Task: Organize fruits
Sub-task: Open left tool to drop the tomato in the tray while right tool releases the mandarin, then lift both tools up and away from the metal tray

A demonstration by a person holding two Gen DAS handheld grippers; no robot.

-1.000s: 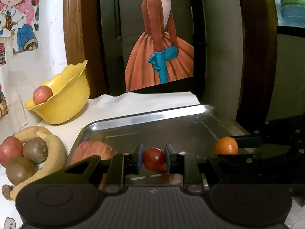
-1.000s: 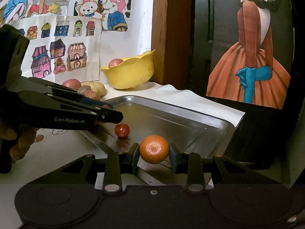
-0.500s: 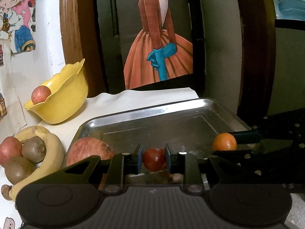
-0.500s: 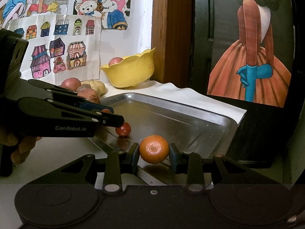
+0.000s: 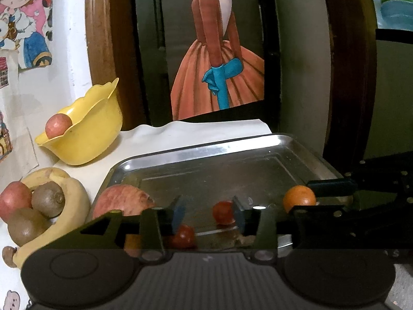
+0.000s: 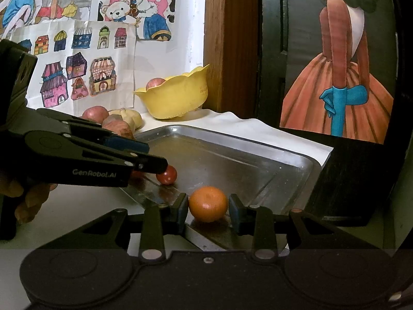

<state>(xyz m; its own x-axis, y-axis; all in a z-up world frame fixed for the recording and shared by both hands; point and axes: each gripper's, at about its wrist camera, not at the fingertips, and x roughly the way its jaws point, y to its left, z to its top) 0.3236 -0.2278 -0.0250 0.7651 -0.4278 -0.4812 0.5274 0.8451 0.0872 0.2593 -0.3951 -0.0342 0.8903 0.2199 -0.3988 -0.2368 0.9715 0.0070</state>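
- Left tongs (image 5: 209, 213) spread apart over the near edge of the metal tray (image 5: 206, 155), small red fruit (image 5: 222, 212) loose on the tray beside the right pad, a second red fruit (image 5: 183, 235) lower down by the left pad.
- Right tongs (image 6: 208, 209) parted around the orange (image 6: 208, 203), pads just clear of its sides, orange resting on the tray.
- Large apple (image 5: 121, 201) at the tray's left end.
- Yellow bowl (image 5: 87, 134) on the white surface (image 5: 165, 139), one apple inside.
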